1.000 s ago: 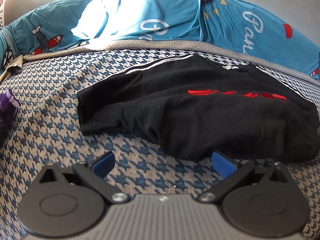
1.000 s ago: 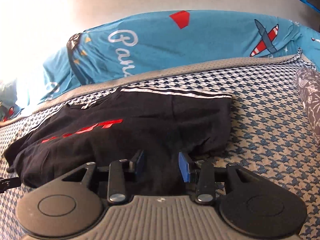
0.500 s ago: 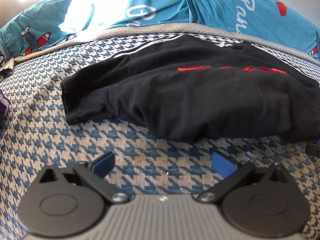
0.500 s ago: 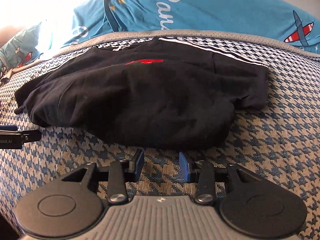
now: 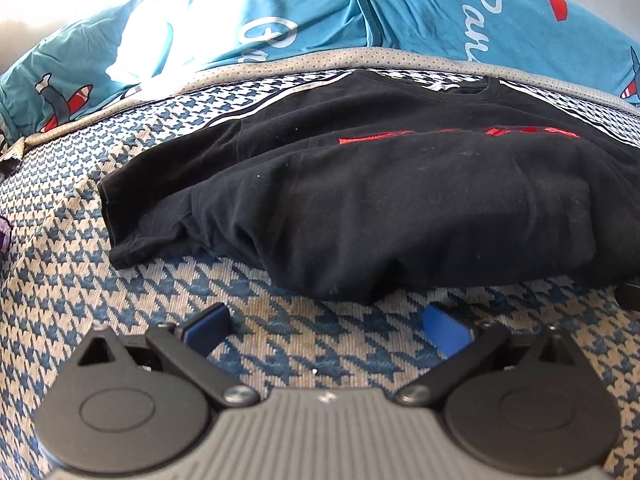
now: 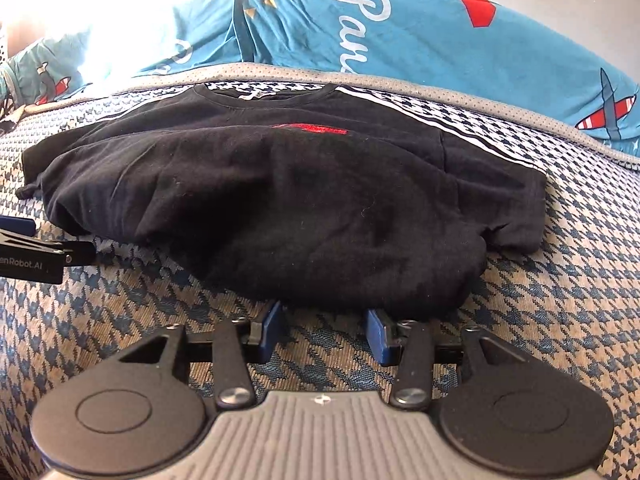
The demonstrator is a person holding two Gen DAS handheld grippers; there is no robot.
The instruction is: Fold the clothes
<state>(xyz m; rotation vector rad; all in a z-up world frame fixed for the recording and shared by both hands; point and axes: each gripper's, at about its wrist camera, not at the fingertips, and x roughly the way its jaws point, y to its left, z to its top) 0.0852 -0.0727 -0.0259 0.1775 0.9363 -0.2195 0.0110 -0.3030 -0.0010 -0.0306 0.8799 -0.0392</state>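
A black T-shirt (image 5: 400,200) with a red chest print and white-striped shoulders lies folded bottom-over-top on the houndstooth bed cover; it also fills the middle of the right wrist view (image 6: 280,200). My left gripper (image 5: 326,326) is open wide, just short of the shirt's near folded edge, holding nothing. My right gripper (image 6: 322,330) is open at a narrower gap, its blue pads (image 6: 376,332) right at the shirt's near edge, with no cloth between them. The left gripper's fingertip (image 6: 24,248) shows at the left border of the right wrist view.
Blue-and-cream houndstooth cover (image 5: 60,264) spreads all around the shirt. Turquoise pillows (image 5: 320,12) with plane prints and white script line the far side behind a grey band (image 6: 480,96). A bit of purple cloth (image 5: 3,232) sits at the far left.
Both grippers have drawn back from the shirt, the right one letting go of the folded edge it reached into. The shirt now lies free, its fold settled.
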